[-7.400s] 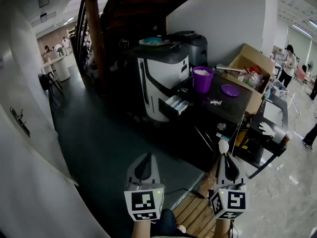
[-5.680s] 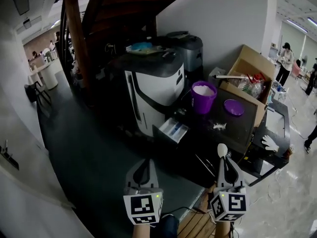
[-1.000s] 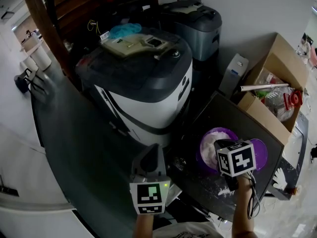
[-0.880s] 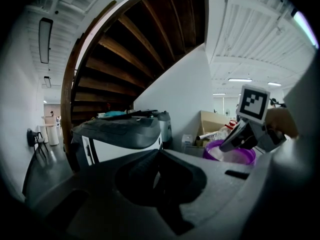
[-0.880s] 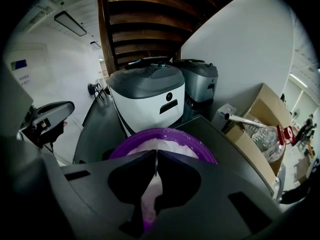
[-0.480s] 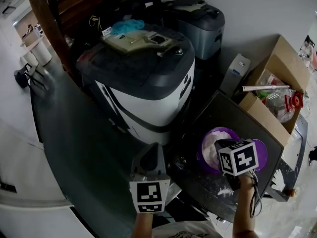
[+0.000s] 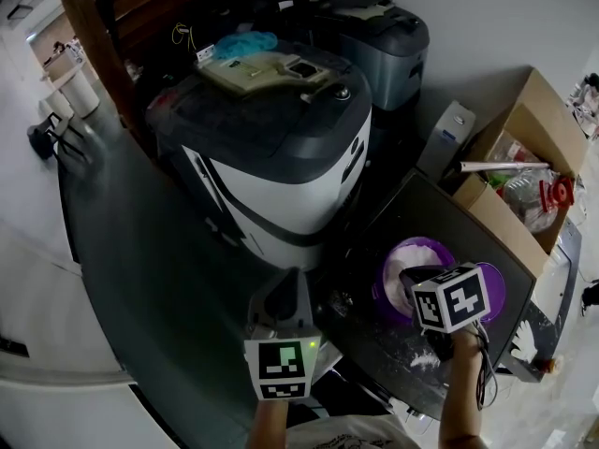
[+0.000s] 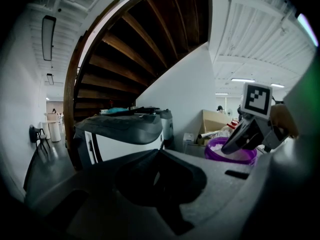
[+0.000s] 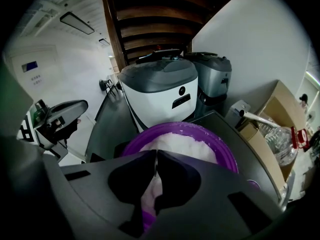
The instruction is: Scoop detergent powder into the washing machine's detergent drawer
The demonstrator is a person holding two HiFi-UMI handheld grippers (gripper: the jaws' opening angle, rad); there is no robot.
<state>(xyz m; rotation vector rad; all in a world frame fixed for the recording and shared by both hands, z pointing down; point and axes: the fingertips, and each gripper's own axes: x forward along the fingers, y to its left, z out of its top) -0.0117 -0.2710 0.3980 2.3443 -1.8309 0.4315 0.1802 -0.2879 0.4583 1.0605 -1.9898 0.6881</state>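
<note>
1. Right gripper (image 9: pixel 155 156): jaws closed on a thin white spoon (image 9: pixel 155 165), poised over the detergent powder (image 9: pixel 185 141) in the purple tub (image 7: pixel 388 267) on the table (image 7: pixel 440 218).
2. Left gripper (image 8: pixel 160 151): jaws closed, empty, near the washing machine (image 7: pixel 281 157).

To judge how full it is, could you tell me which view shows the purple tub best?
The right gripper view: it looks down into the purple tub at the white powder inside. In the head view the right gripper covers part of it; the left gripper view shows it side-on.
</note>
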